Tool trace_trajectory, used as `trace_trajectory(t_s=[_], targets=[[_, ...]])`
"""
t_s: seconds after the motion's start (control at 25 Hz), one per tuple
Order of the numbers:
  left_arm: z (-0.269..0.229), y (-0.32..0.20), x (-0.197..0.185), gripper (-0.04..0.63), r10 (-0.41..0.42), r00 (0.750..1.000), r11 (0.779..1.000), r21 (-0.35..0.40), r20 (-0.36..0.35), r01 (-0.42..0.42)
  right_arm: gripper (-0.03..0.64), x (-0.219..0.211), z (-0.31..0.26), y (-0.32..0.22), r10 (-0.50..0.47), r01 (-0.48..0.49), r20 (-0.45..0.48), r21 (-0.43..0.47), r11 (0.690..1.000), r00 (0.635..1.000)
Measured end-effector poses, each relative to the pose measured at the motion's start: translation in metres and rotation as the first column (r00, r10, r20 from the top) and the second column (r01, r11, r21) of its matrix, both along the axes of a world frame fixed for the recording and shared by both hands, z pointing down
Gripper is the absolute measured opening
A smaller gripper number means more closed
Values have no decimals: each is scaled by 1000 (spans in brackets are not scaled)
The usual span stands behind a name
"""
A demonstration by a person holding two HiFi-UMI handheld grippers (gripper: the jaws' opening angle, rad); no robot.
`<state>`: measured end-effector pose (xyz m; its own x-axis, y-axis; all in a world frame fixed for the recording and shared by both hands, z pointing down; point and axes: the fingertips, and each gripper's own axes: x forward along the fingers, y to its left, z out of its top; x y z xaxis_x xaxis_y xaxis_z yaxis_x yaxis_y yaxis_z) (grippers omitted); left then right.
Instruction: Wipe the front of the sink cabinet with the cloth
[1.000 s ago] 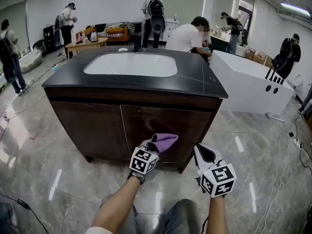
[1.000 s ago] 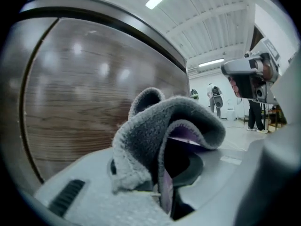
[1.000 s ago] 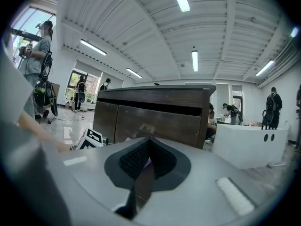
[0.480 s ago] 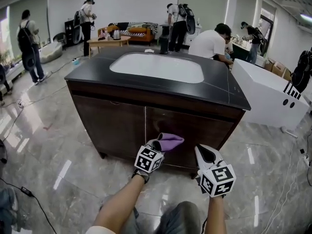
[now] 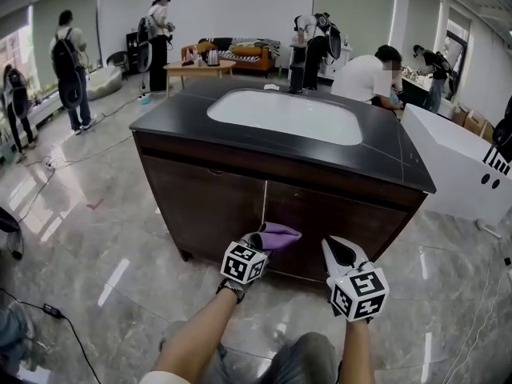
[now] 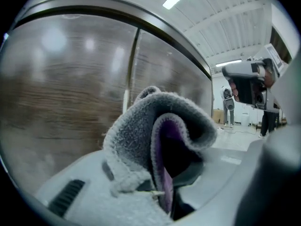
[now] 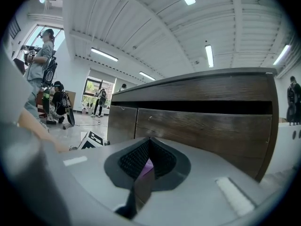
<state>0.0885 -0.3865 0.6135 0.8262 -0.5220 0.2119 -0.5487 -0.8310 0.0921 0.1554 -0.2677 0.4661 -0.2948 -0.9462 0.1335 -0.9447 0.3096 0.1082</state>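
Note:
The sink cabinet (image 5: 208, 206) has dark wood doors under a black top with a white basin (image 5: 288, 116). My left gripper (image 5: 264, 240) is shut on a purple and grey cloth (image 5: 278, 234), held at the lower edge of the cabinet front, near the seam between the doors. In the left gripper view the folded cloth (image 6: 160, 131) bulges out of the jaws just before the door (image 6: 61, 88); whether it touches the wood I cannot tell. My right gripper (image 5: 337, 252) is shut with nothing in it, low and to the right, facing the cabinet front (image 7: 202, 121).
A white tub-like unit (image 5: 464, 170) stands right of the cabinet. A cable (image 5: 48, 310) lies on the glossy floor at lower left. Several people stand or bend in the room behind the cabinet. My knees show at the bottom edge.
The head view has swung left, so the cabinet sits further right in the picture. Both grippers keep their places before the cabinet, the left still shut on the cloth.

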Motion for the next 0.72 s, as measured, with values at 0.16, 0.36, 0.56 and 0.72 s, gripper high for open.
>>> trace_trajectory(t_s=[0.16, 0.36, 0.56, 0.72], targets=[[-1, -12, -26, 58, -41, 999, 998, -45, -20, 40, 8, -16, 1, -14, -17, 17, 3, 0, 1000, 1000], [6, -27, -56, 75, -60, 997, 994, -90, -42, 56, 8, -38, 7, -27, -49, 49, 23, -9, 999, 999], [9, -28, -69, 66, -1, 1000, 999, -53, -10, 1, 8, -58, 19, -38, -70, 71, 23, -20, 997, 997], [8, -41, -97, 66, -14, 999, 999, -46, -32, 12, 8, -69, 26, -52, -78, 79, 23, -25, 997, 997]])
